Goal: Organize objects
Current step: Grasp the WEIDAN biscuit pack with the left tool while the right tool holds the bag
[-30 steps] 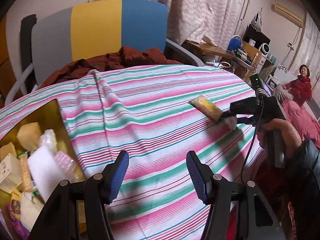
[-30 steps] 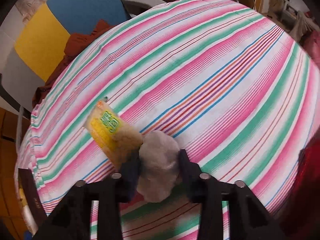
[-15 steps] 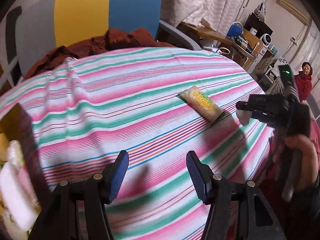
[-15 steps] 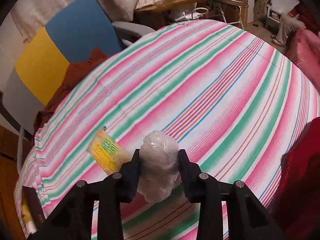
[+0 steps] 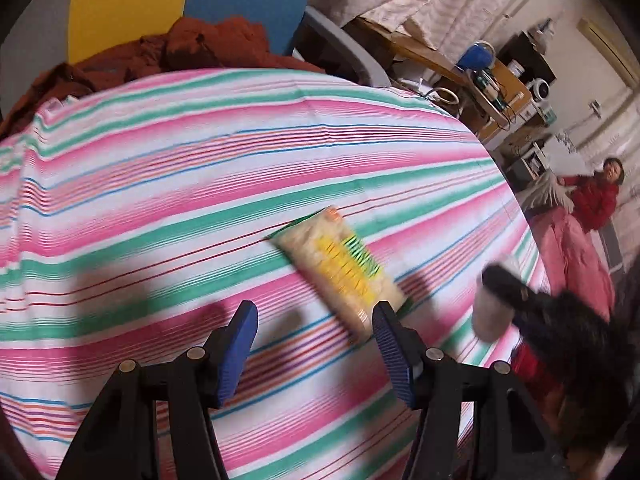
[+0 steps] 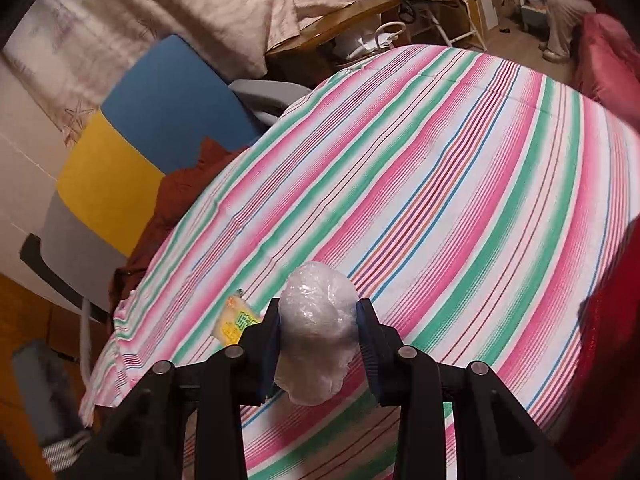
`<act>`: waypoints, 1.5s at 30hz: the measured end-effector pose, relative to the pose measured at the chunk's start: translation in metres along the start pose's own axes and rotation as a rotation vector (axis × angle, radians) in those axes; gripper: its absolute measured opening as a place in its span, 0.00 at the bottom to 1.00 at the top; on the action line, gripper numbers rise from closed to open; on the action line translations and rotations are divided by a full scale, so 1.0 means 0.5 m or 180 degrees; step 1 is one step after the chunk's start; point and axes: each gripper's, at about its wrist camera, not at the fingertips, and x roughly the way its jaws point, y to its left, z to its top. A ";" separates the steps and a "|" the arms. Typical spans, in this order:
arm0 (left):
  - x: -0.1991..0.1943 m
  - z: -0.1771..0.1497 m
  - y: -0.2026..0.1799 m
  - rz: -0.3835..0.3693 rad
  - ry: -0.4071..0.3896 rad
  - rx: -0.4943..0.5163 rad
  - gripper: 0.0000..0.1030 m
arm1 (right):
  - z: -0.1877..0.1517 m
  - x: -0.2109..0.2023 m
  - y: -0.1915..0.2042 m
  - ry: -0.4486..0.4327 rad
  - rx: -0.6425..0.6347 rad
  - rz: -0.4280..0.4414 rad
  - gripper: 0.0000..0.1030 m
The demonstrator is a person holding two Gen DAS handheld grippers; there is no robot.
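Right claw (image 6: 318, 330) pinched white plastic-wrapped bundle (image 6: 314, 330), held above striped surface (image 6: 460, 200). Left claw (image 5: 314, 350) spread wide, empty, low over cloth. Yellow snack packet (image 5: 344, 270) lay flat just ahead of left claw's right finger. Beyond far edge: rust-red cloth (image 5: 180, 46), chair (image 6: 132, 132), curtain (image 6: 200, 8).

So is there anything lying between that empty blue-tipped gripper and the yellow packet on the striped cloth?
Nothing visible does. The left gripper is open, and the yellow packet lies flat on the striped cloth just ahead of it, towards its right finger. The right gripper holds a white wrapped bundle, off to the side.
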 end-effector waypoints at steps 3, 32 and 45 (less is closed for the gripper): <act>0.030 0.018 -0.016 -0.0002 0.0051 -0.0089 0.59 | -0.002 0.004 0.002 0.0013 0.0034 0.0097 0.35; 0.014 -0.078 0.037 0.0449 -0.0007 0.0743 0.48 | -0.039 0.093 0.065 0.0646 -0.0623 0.0015 0.36; -0.123 -0.250 0.173 0.0444 -0.0360 0.0520 0.49 | -0.108 0.156 0.132 0.1170 -0.1436 -0.0087 0.39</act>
